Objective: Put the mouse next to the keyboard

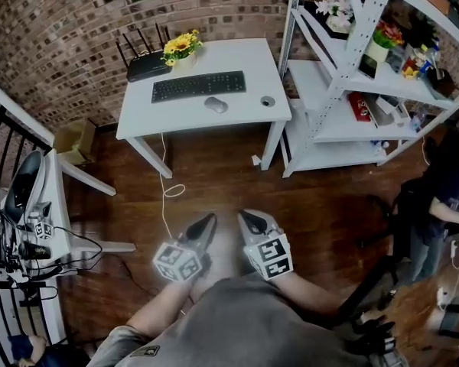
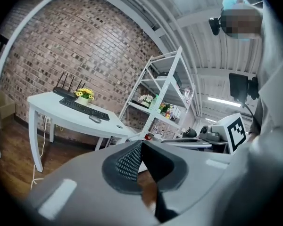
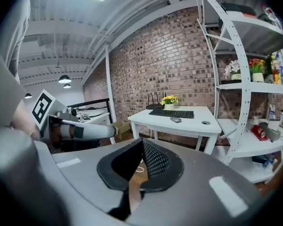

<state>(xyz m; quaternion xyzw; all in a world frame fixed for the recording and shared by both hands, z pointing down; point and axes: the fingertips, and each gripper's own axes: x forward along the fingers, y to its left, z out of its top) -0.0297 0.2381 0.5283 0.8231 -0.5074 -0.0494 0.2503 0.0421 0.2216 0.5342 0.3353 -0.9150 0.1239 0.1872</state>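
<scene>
STANDING OFF: A person faces a white desk (image 1: pixel 252 60) with a claw in each hand, both held low over the wooden floor (image 1: pixel 229 174), well short of the keyboard (image 1: pixel 199 86). The left claw (image 1: pixel 206 224) and the right claw (image 1: pixel 251 222) are each closed tip to tip on nothing. The mouse (image 1: pixel 216 105) lies on the desk just in front of the keyboard's right half, near its front edge but not touching it. Behind the keyboard stand a black router (image 1: pixel 147 67) and a pot of yellow flowers (image 1: pixel 181 48). Beyond the keyboard's right end sits a small round object (image 1: pixel 268 101).

The step in hand looks like the approach, with nothing on the desk yet touched. Done well, it means closing on the keyboard first, then spreading the jaws of one claw, probably the right, before reaching in. The jaws ought to straddle the mouse across its narrow width and close gently, since the smooth shell could squirt out. The bare patch off the keyboard's right end, short of the round object, looks the safest place to set it down.

The mouse's long axis runs roughly along the keyboard's length, slightly skewed, so it lies sideways-on to the keys rather than square to them. Which end is its nose cannot be told from this far off. A claw coming in from the keyboard's right end would meet it end-on.
</scene>
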